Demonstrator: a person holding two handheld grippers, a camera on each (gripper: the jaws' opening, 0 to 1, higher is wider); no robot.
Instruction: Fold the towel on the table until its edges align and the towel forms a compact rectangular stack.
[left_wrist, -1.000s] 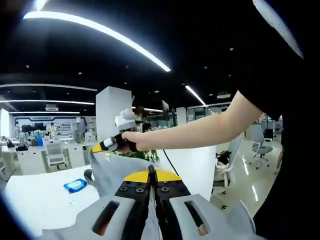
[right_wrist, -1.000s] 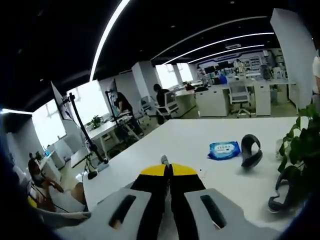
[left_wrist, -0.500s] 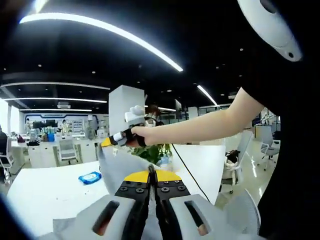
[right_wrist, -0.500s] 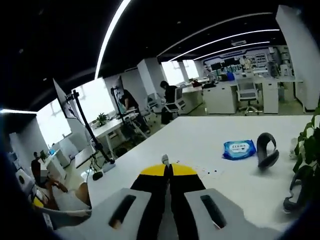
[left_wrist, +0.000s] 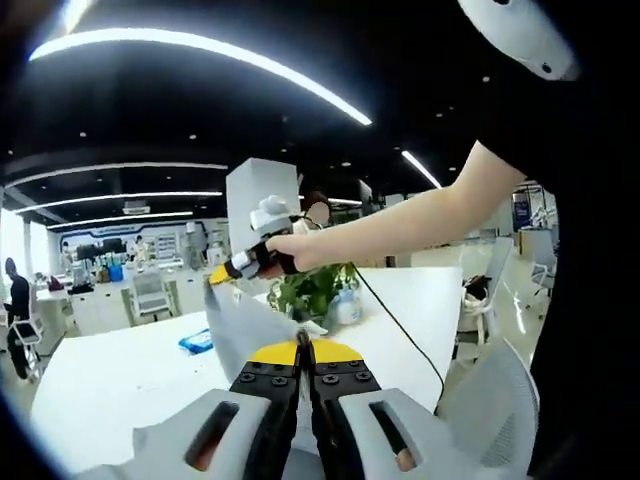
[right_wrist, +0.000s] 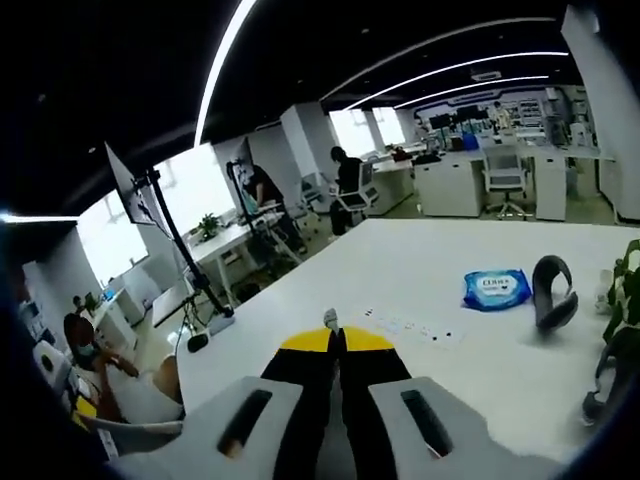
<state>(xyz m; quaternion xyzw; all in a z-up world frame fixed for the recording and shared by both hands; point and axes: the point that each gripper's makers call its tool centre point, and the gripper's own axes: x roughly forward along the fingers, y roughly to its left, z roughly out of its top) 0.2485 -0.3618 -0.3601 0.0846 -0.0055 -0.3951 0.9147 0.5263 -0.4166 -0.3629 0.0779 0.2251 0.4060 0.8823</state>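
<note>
Both claws are clamped on the grey towel (left_wrist: 245, 325), the left gripper (left_wrist: 303, 350) low and near, the right gripper (left_wrist: 228, 270) higher and farther, so its held edge slopes between the 2 above the white table (left_wrist: 110, 375).

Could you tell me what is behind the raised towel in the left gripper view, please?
Behind the towel, held between both grippers, a green plant and a blue packet stand on the white table. The cloth covers whatever lies directly behind it.
</note>
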